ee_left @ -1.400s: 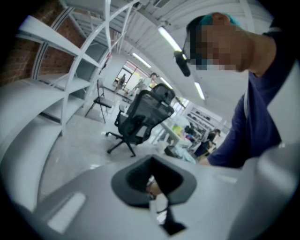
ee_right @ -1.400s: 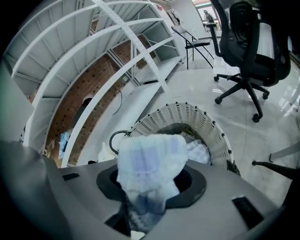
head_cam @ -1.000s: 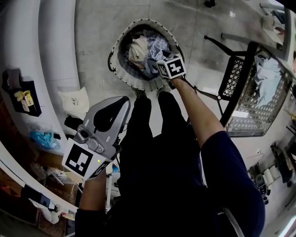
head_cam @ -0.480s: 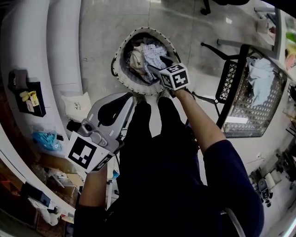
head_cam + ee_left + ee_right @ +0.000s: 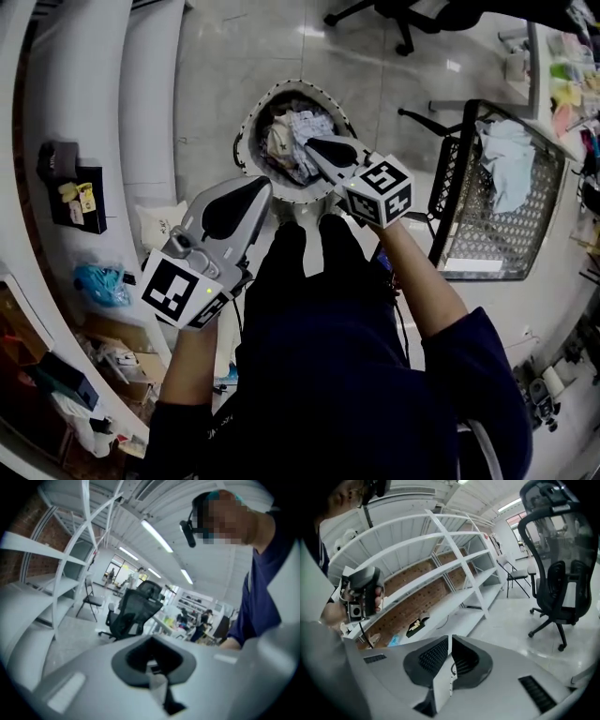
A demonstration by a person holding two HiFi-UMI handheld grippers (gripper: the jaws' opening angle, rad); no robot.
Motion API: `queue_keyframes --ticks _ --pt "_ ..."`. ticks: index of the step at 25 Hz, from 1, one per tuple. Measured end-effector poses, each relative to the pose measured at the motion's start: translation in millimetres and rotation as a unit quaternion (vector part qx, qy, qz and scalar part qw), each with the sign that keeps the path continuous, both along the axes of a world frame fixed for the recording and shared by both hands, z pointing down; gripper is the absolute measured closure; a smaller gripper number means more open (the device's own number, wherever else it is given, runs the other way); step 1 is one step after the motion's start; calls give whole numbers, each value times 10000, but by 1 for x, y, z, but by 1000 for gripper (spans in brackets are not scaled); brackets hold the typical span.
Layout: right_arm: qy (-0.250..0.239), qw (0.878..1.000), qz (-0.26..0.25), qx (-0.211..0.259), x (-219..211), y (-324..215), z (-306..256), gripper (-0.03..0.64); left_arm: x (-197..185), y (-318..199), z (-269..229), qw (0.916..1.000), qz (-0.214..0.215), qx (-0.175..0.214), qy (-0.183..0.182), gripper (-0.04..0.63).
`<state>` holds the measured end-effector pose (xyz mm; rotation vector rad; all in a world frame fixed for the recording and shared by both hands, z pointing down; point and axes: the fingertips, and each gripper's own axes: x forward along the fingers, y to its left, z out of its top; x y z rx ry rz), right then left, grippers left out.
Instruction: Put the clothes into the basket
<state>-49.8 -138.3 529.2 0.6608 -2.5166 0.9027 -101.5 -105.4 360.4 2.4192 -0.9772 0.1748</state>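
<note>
While clothes (image 5: 298, 127) fill the basket (image 5: 242, 142), the right gripper (image 5: 313, 143) has just closed empty jaws; the left gripper (image 5: 266, 186) has jaws together.

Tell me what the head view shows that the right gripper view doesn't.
Only the head view shows the basket on the floor with clothes inside, and a black mesh cart holding a pale blue garment. Only the right gripper view shows a folding chair and, close up, the right gripper: its jaws have just been closing, with nothing between them. Both show the right gripper, the left gripper and the white shelving.
</note>
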Motion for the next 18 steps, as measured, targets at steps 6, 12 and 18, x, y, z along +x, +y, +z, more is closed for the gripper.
queue_keyframes --ticks 6,12,18 --pt "-278 9979 -6 578 10 7 -84 607 3 8 -33 9995 0 314 -54 591" --pt "-543 9943 -69 911 22 21 -147 609 10 17 -60 9981 -24 589 -156 591" --pt "-615 9915 -141 1140 35 35 -191 609 21 27 -79 9968 -94 781 -169 591"
